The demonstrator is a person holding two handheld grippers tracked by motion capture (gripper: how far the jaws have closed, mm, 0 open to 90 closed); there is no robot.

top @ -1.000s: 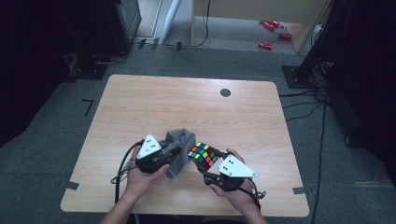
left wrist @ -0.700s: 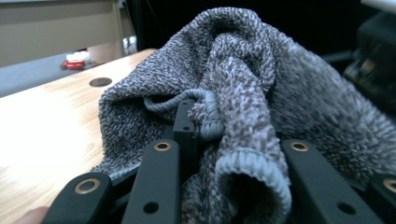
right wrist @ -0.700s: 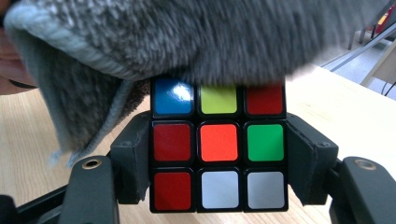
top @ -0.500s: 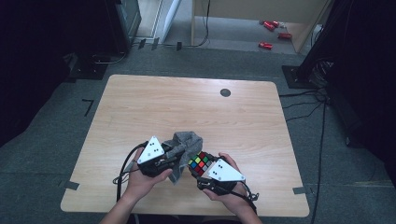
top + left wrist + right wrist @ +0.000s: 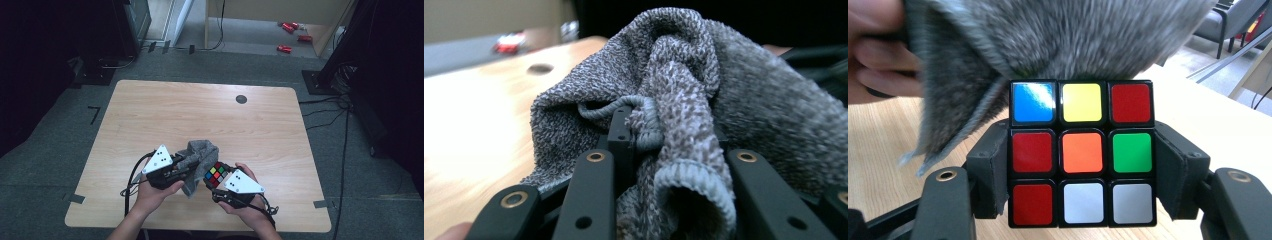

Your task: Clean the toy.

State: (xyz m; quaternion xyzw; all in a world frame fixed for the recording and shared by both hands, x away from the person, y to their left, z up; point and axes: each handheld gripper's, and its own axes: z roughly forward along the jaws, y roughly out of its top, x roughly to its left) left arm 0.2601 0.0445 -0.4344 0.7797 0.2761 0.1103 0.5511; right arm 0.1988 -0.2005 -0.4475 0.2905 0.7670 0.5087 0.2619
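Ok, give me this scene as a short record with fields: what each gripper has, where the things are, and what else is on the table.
left gripper: shut on the grey cloth, bunched folds pinched between its fingers
right gripper: shut on the puzzle cube, one pad on each side
cube face toward camera: top row blue, yellow, red; middle red, orange, green; bottom red, white, white
cloth and cube: cloth hangs against the cube's top edge
height: both held above the wooden table, near its front edge
also on table: a small dark round hole
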